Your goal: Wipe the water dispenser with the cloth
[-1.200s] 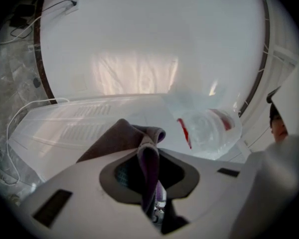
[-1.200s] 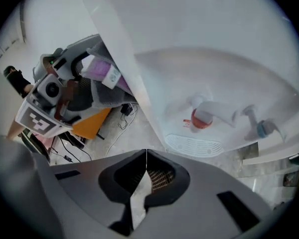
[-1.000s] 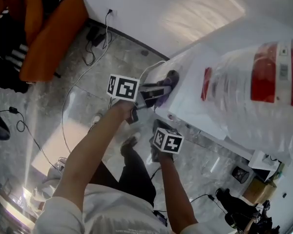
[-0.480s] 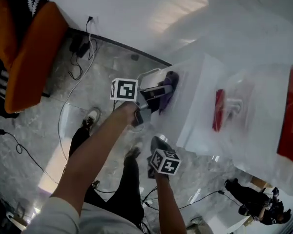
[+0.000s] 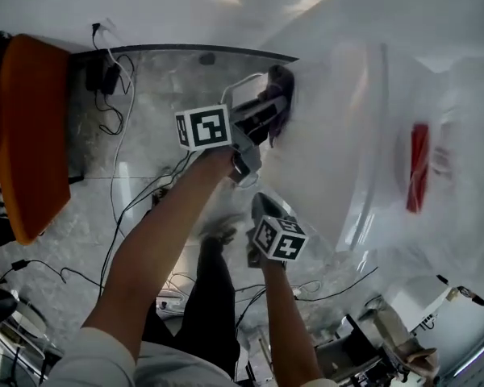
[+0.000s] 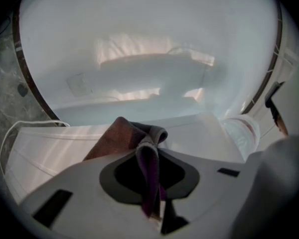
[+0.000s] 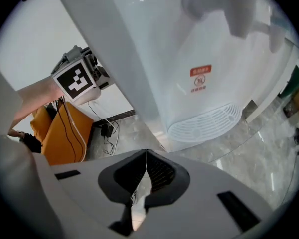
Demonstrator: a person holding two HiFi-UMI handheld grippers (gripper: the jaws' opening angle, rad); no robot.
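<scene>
Right now the left tool [image 6: 150,153] is pinching a fold of the purple cloth [image 6: 120,136] and holding it against the water dispenser [image 7: 189,59], up at its top edge on the wall side. The right tool [image 7: 146,158] hangs lower, in front of the dispenser, w/ its jaws pressed together on nothing. Main risk imo: only a narrow fold sits between the left jaws and the rest is bunched ahead of them, so a firm drag across the dispenser's plastic could pull the cloth free, or let it roll up so the hard jaw tips scrape the shell rather than the fabric. Pressing harder to make up for that would make a slip more likely, esp. at the rounded corner where the contact patch shrinks. A white cord [image 5: 244,83] loops just beside the dispenser near the cloth; a wide stroke that way could snag it. The bottle [image 5: 418,168] w/ the red label sits on top of the dispenser, so a stroke carried too far along the top could knock it. The idle right tool faces the dispenser's front, below the taps [image 7: 209,4], and a careless lift might bump one. Cables [image 5: 137,208] also trail over the floor [image 5: 145,119] beside the dispenser, near the person's feet, so a step around it could catch one.
</scene>
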